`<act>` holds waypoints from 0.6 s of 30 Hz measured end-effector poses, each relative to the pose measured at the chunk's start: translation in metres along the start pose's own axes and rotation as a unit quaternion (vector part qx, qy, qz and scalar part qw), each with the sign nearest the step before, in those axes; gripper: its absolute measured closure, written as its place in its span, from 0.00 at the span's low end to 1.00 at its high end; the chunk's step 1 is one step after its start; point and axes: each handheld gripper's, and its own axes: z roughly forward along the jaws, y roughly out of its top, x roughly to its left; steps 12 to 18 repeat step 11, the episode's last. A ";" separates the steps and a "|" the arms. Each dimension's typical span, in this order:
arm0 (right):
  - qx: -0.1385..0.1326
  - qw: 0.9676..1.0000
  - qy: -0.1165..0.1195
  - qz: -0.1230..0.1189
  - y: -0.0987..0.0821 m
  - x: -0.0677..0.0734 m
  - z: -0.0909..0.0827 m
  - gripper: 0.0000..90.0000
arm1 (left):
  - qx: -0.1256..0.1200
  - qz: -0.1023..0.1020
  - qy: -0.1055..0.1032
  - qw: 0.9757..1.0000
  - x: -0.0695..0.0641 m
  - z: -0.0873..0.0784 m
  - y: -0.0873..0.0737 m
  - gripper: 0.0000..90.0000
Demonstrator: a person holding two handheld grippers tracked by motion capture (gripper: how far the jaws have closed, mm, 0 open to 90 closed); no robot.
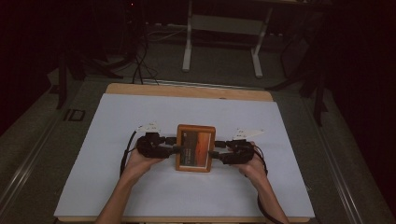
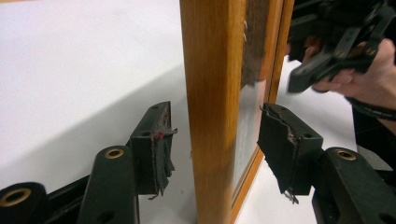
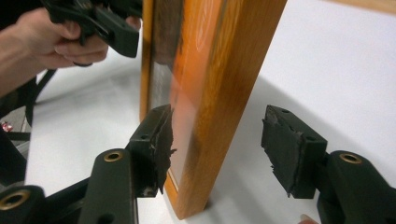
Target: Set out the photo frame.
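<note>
I see a wooden picture frame in the middle of the white sheet that covers the bench, with an orange, sunset-like picture under its glass. My left gripper comes in from the frame's left edge and my right gripper from its right edge, each held in a hand, the left hand and the right hand low on the sheet. In the left gripper view the frame's wooden side stands between the two black jaws, which are spread with a gap on both sides of the wood, so this gripper is open and not clamping. In the right gripper view the frame's edge likewise sits between the parted jaws, the left pad near the glass face and the right pad well off the back; this gripper is open too. The pads look worn and frayed.
</note>
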 end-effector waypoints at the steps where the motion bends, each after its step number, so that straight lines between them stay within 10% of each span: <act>1: -0.004 1.000 -0.002 -0.001 0.001 0.000 -0.003 0.47 | -0.008 -0.003 0.006 1.000 0.000 -0.005 -0.003 0.50; 4: -0.013 1.000 -0.011 0.001 0.003 0.000 -0.015 0.46 | -0.011 -0.011 0.042 0.999 0.001 -0.018 -0.010 0.50; 8: -0.011 0.999 -0.038 0.007 0.002 -0.002 -0.030 0.44 | -0.013 -0.029 0.133 0.991 0.002 -0.036 -0.019 0.51; 10: 0.001 0.998 -0.057 0.007 -0.001 -0.004 -0.036 0.43 | -0.009 -0.039 0.190 0.981 0.005 -0.044 -0.025 0.50; 11: 0.007 0.998 -0.069 0.007 -0.002 -0.006 -0.038 0.41 | 0.003 -0.037 0.230 0.972 0.007 -0.047 -0.028 0.51; 18: 0.007 0.998 -0.069 0.007 -0.002 -0.006 -0.038 0.41 | 0.003 -0.037 0.230 0.972 0.007 -0.047 -0.028 0.51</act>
